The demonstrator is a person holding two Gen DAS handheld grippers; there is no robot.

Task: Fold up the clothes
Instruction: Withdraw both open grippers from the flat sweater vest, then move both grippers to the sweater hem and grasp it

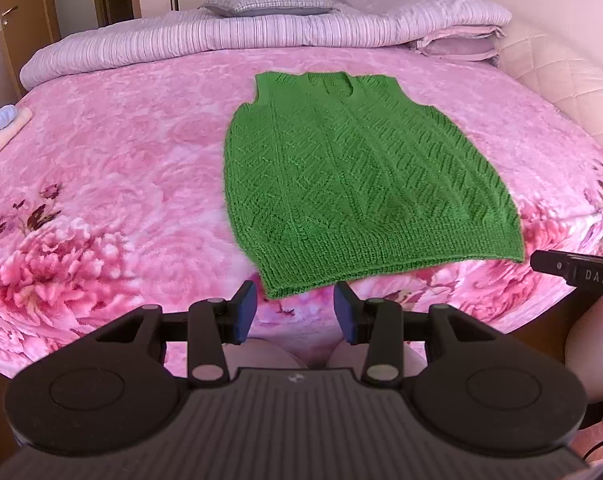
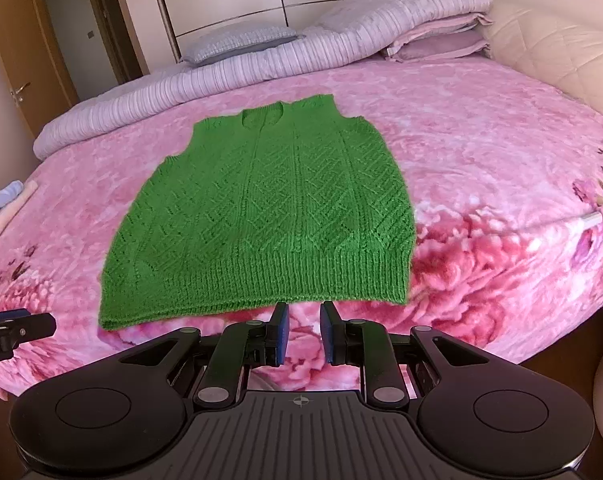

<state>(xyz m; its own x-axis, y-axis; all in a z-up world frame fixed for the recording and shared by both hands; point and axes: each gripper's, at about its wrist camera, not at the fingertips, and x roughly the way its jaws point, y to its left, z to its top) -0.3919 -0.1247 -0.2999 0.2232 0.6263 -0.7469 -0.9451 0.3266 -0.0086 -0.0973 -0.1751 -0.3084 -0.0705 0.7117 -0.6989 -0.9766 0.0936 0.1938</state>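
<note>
Lying flat on the pink floral bedspread (image 1: 113, 168), the green knitted vest (image 2: 261, 216) is seen hem nearest, neckline toward the pillows (image 1: 269, 2). Left claw (image 1: 295, 310) held apart, empty, just short of the hem; right claw (image 2: 304, 334) narrowly apart, empty. Folded clothes (image 2: 1, 208) cut off at left edge. Open bedspread on both sides.

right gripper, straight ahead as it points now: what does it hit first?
Likely the vest's ribbed hem, just beyond the open right gripper. Only a narrow strip of pink blanket shows between the fingertips and the hem; height above the bed is unclear.
</note>
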